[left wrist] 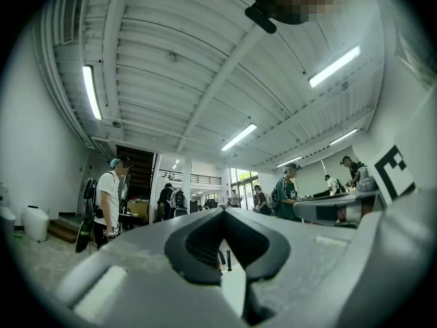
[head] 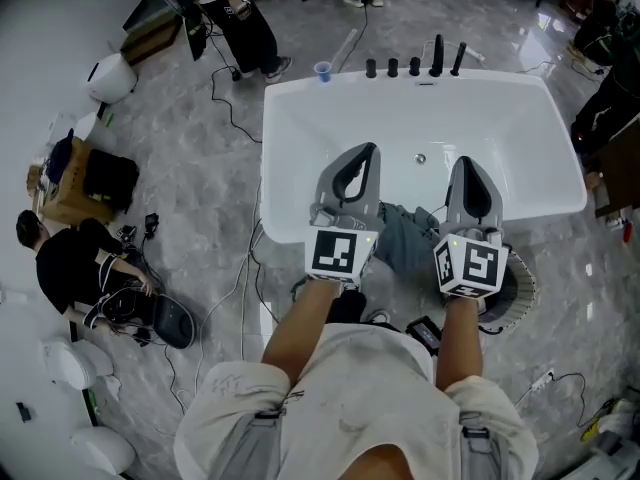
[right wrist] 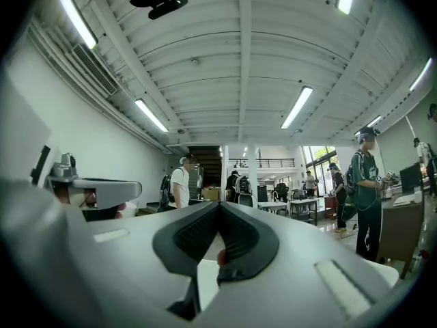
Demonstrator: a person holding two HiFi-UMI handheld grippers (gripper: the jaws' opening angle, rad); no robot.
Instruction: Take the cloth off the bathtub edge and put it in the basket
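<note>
Left gripper (head: 367, 151) and right gripper (head: 466, 161) jaws are closed, empty; I'd open one onto the cloth (head: 405, 240) below, between them.

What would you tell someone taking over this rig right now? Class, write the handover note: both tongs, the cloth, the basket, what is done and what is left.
Tongs: left tongs and right tongs both shut and empty, over the bathtub.
Things: cloth draped on the tub's near edge between them; basket on the floor by the right tongs, partly hidden.
Done: nothing yet.
Left: open, grip the cloth, lift it off, drop it in the basket.
</note>
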